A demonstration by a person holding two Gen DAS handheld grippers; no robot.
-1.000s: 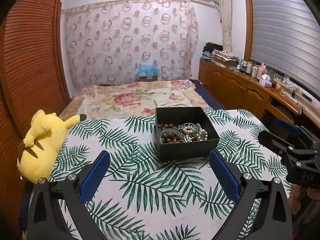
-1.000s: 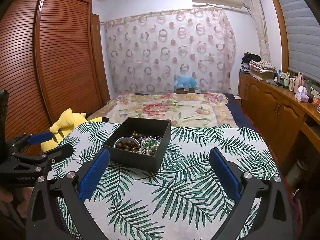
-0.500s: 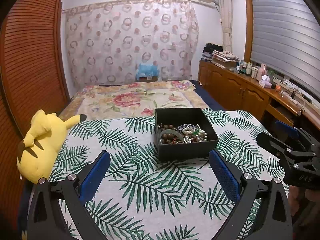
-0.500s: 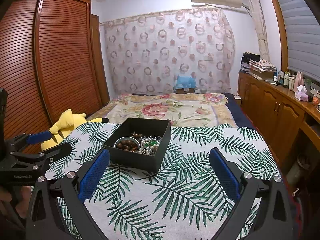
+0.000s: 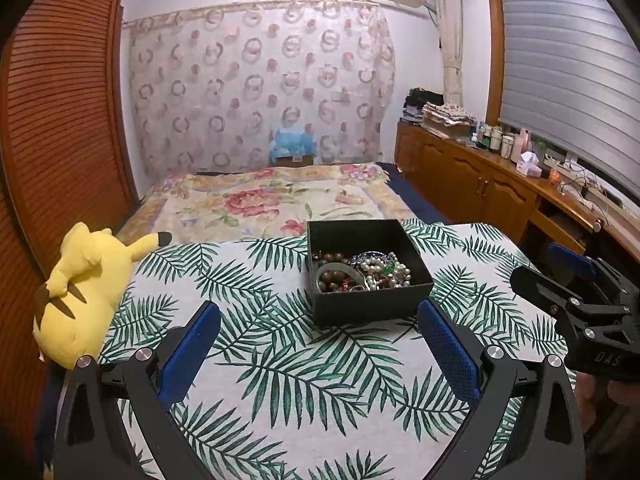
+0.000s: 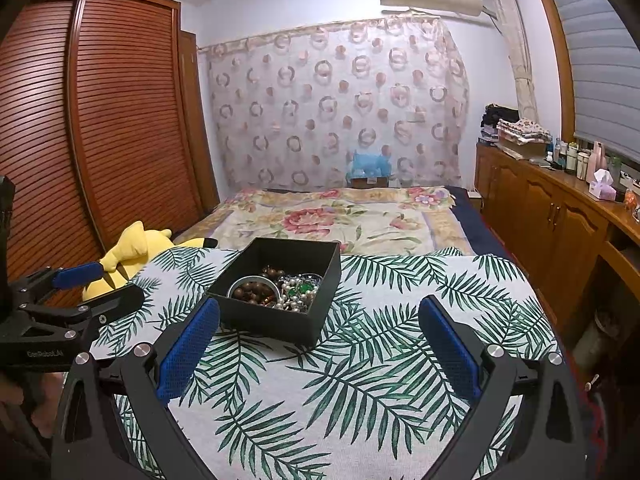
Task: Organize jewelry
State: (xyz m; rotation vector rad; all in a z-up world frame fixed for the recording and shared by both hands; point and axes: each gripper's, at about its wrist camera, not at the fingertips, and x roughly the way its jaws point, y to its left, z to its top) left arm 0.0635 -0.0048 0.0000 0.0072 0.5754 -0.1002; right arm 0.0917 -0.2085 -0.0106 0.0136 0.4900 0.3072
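I see the jewelry (image 5: 362, 274) piled inside the black box (image 5: 370, 306); brown beads, white pearls, a pale ring and something green are all mixed in one heap; I can't tell where one string ends and the next starts.

The box sits on the worktop (image 5: 320, 384), which has a cloth with green leaves on it; I see no loose pieces on the cloth around the box; so the pile may be all tidied in, or it may be waiting to be sorted out; I can't tell which.

My left claw (image 5: 318, 350) is just in front of the box, spread wide and holding nothing; my right claw (image 6: 320, 346) is in front of the box too, a bit to its right, also spread wide and empty; neither one touches the box.

What could go wrong: the strings look tangled, so grabbing one could drag others along and spill them; the box looks light, so a bump could push it across the cloth; the yellow plush toy (image 5: 86, 290) lies well left of the box, near the edge, where my left claw could hit it.
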